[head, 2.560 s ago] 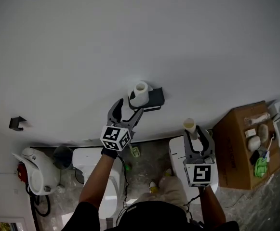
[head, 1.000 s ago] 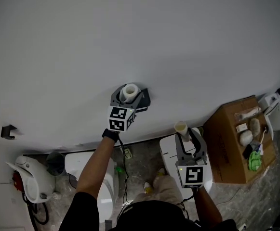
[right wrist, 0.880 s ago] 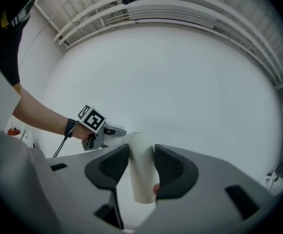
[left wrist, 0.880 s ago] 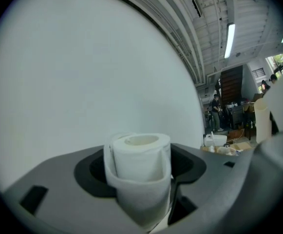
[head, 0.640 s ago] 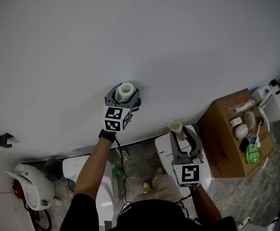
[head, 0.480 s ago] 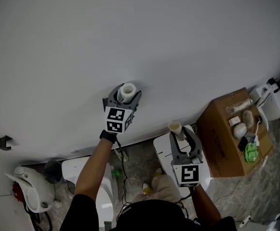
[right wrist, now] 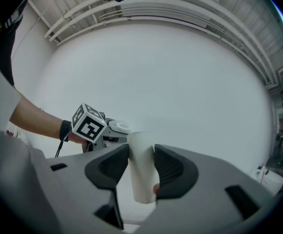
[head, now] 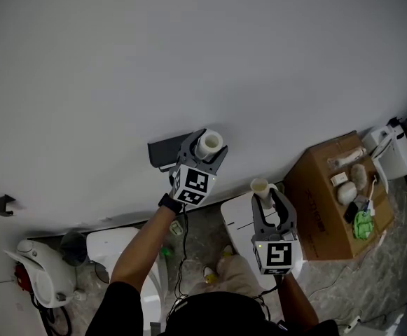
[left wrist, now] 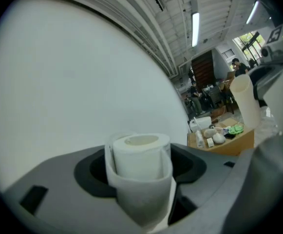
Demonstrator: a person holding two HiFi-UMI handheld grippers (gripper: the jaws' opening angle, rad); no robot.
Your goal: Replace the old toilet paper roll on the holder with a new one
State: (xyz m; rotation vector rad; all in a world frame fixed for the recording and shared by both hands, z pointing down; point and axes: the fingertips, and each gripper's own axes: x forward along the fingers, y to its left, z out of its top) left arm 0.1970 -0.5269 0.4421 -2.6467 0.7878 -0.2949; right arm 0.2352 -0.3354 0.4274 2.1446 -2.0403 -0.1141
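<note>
Left gripper (head: pixel 204 151) pinches soft paper roll (left wrist: pixel 140 165); right gripper (head: pixel 270 203), seemingly cardboard tube (right wrist: pixel 141 172).

1. Wall (head: pixel 189 47): plain white, no pattern.
2. Holder (head: pixel 162 150): dark grey.
3. Paper roll (head: pixel 209 143), 3 o'clock of holder: white, core a bit creamier.
4. Left gripper (head: pixel 203 154): mid-grey; marker cube (head: pixel 195 183) w/ black-&-white squares.
5. Right gripper (head: pixel 267 200): same grey, darker inner faces; its cube (head: pixel 274 255) also b/w squares.
6. Tube (head: pixel 261 187): cream/off-white.
7. Box (head: pixel 322 201), 3 o'clock of tube: brown cardboard; green item (head: pixel 361 224) + whitish bits on top.
8. Floor (head: pixel 203 238): grey, veined like marble.
9. Wristband (head: pixel 168 203): black.
</note>
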